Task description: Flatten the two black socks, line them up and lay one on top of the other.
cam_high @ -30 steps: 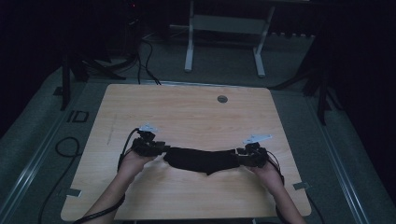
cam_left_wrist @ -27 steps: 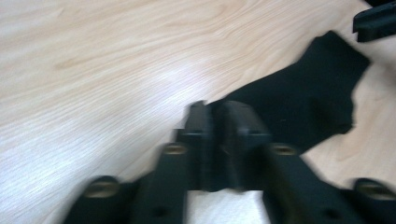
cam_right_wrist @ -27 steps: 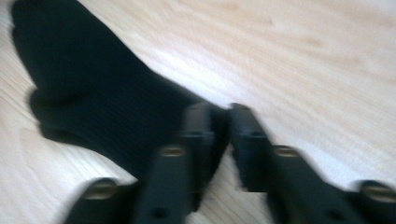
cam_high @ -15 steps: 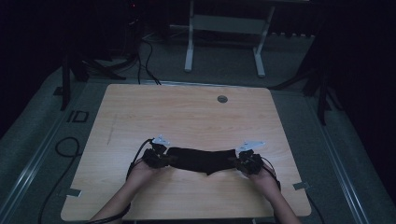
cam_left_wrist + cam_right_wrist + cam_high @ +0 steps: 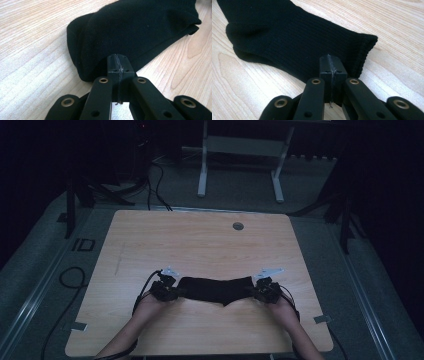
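The black sock (image 5: 216, 290) lay flat near the table's (image 5: 200, 245) six-o'clock edge, the left hand-held gripper (image 5: 176, 292) clamped on its toe, the right hand-held gripper (image 5: 251, 292) on its cuff. Stretching seemed underway; releasing or folding probably came next.

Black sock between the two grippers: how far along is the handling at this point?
Done: the black sock lies stretched out flat on the wooden table. In hand: the left gripper is shut on its rounded toe end and the right gripper on the ribbed cuff edge. Left: letting go, or a fold if one is meant; no fold shows yet.
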`<state>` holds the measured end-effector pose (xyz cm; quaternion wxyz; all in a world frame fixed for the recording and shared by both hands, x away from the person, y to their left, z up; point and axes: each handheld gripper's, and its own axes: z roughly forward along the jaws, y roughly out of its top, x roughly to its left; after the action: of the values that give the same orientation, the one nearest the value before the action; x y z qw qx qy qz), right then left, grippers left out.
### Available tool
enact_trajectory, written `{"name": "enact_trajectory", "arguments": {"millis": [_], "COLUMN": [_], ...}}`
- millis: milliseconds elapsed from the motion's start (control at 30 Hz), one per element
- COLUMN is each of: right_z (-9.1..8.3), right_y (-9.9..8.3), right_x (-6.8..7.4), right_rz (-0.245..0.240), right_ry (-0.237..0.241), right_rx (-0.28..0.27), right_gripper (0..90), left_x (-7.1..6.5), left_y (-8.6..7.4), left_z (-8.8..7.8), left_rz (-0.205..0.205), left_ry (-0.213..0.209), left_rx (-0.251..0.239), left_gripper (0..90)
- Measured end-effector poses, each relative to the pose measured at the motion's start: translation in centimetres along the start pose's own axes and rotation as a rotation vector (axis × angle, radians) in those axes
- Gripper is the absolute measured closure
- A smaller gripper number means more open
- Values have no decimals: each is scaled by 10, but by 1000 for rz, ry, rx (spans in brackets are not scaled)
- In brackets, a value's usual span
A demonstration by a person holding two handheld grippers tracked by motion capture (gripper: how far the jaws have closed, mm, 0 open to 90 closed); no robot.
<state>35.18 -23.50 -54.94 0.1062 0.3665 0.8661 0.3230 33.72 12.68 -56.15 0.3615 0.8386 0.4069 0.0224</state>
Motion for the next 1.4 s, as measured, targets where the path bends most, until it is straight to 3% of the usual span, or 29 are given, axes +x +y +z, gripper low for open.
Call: {"name": "enact_trajectory", "arguments": {"millis": [333,433,500,533,567,600,633,667,733,833,867,933,1033,1133,1267,1400], "right_z": [5,4,3,2,-4,-4,-7,-13,-15,-24,-24,-27,-30,-30,-29,-29], "right_y": [5,5,6,6,7,7,8,11,12,17,17,17,16,12,8,-1], "right_x": [-9,-8,-7,-7,-5,-5,-5,-3,-3,-7,-7,-10,-14,-16,-17,-22], "right_rz": [25,30,29,26,27,27,22,-10,-11,23,23,23,48,40,45,57], "right_ry": [8,30,43,55,46,46,46,45,39,42,42,47,32,12,29,11], "right_rx": [-18,-19,-22,-32,-62,-62,-70,-86,-94,-147,-147,-165,-189,-196,-203,-212], "right_gripper": [877,808,773,732,564,564,496,395,375,261,261,174,157,130,130,130], "left_x": [5,5,4,3,3,2,0,-2,-7,-15,-16,-19,-23,-21,-19,-10], "left_y": [1,0,0,0,0,0,0,0,0,1,1,0,-3,-8,-14,-27], "left_z": [1,0,0,-2,-3,-5,-7,-9,-13,-19,-20,-22,-23,-23,-25,-34], "left_rz": [-20,-26,-23,-14,-5,7,18,31,63,86,88,100,128,117,104,75], "left_ry": [-7,-9,-21,-42,-57,-72,-84,-79,-62,-44,-32,-13,54,61,68,99], "left_rx": [-12,-24,-40,-59,-73,-99,-124,-138,-169,-210,-220,-229,-254,-265,-280,-329], "left_gripper": [897,891,818,818,690,690,633,527,495,341,341,256,140,91,82,82]}}
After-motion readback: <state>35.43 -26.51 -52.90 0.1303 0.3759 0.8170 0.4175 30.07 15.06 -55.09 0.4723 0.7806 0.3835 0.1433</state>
